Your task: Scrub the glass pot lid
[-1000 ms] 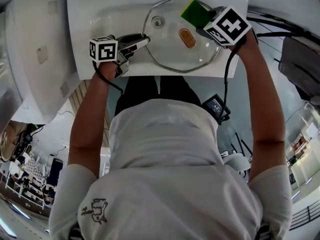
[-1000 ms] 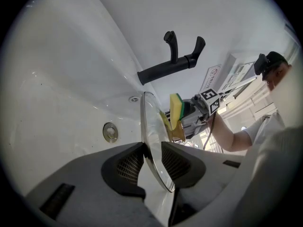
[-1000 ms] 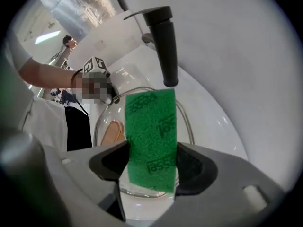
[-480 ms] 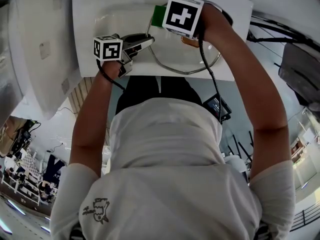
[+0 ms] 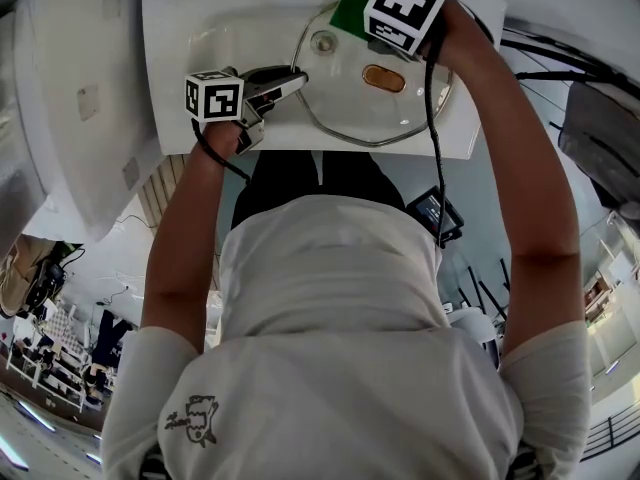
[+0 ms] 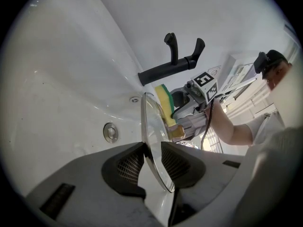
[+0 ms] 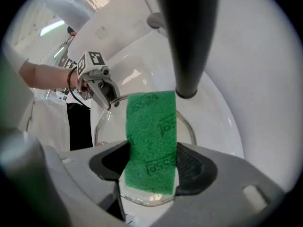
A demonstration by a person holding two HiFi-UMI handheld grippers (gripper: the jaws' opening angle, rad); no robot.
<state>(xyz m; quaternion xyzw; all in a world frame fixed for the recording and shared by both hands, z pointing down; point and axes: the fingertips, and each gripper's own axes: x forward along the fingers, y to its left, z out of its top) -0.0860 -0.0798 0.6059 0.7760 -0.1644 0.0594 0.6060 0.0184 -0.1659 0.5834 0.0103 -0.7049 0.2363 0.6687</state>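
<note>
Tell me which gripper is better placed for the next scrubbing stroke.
Right. The right gripper is shut on the green-and-yellow sponge, at the far rim of the round glass pot lid. The left gripper is occupied: its fingers clamp the lid's edge, holding it in the white sink.

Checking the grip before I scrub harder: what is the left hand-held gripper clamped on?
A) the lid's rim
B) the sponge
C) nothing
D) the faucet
A: the left hand-held gripper pinches the rim of the lid between its pads; the sponge is in the right hand-held gripper.
</note>
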